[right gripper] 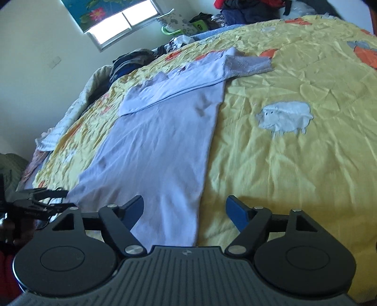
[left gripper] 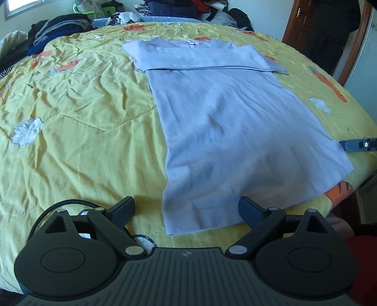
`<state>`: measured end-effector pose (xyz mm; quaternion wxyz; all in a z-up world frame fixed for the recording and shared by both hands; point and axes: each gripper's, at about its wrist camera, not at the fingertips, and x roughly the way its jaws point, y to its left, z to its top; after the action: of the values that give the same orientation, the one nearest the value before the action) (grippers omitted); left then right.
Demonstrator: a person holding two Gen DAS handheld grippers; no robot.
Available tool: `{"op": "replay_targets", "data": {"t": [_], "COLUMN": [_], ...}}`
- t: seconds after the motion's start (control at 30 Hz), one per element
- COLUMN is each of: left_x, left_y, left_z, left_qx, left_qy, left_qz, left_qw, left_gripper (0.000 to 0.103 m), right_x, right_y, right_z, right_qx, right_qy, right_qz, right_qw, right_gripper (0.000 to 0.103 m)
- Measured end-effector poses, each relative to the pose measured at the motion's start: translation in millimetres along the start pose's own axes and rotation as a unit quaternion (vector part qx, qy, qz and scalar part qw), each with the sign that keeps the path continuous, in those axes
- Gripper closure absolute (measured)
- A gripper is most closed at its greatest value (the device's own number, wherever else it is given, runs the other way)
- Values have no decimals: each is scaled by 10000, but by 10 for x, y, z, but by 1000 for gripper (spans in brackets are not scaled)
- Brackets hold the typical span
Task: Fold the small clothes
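A pale lilac shirt lies flat on the yellow bedspread, its sleeves folded in across the top. My left gripper is open and empty, just above the shirt's near hem at its left corner. In the right wrist view the same shirt runs away from me. My right gripper is open and empty over the hem's right corner. The left gripper shows there at the far left. The right gripper's tip shows in the left wrist view.
Piles of dark clothes lie along the bed's far edge. A wooden door stands at the back right. The bed's near right edge drops off. A window is on the wall.
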<state>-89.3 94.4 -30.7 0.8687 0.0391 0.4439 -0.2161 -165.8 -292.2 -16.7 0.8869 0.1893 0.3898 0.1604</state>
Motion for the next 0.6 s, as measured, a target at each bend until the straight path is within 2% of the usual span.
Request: {"op": "replay_targets", "data": {"t": [0.23, 0.33, 0.4, 0.47, 0.5, 0.6], "left_x": [-56, -51, -30, -7, -6, -17], "left_y": [121, 245, 335, 396, 413, 383], "left_z": [19, 33, 43, 47, 42, 44], "left_qx": [-454, -920, -1315, -1571, -1627, -1540], "left_qy": [111, 68, 41, 52, 54, 68], "left_qz": [-630, -1122, -1418, -1660, -1736, -1731], "left_qw": [9969, 9894, 9811, 9735, 9713, 9728], "left_gripper": [7, 7, 8, 8, 8, 12], "right_x": [-103, -86, -53, -5, 12, 71], "right_y": [-213, -312, -338, -348, -350, -370], "right_z": [-83, -95, -109, -123, -128, -160], "right_qx": [483, 815, 969, 1074, 1093, 1223], "right_qy": [187, 177, 172, 190, 201, 288], "right_qz": [927, 1186, 1343, 1450, 1466, 1471], "right_qw": [9943, 9894, 9860, 9834, 9829, 9811], "right_gripper": [28, 32, 34, 40, 47, 65]}}
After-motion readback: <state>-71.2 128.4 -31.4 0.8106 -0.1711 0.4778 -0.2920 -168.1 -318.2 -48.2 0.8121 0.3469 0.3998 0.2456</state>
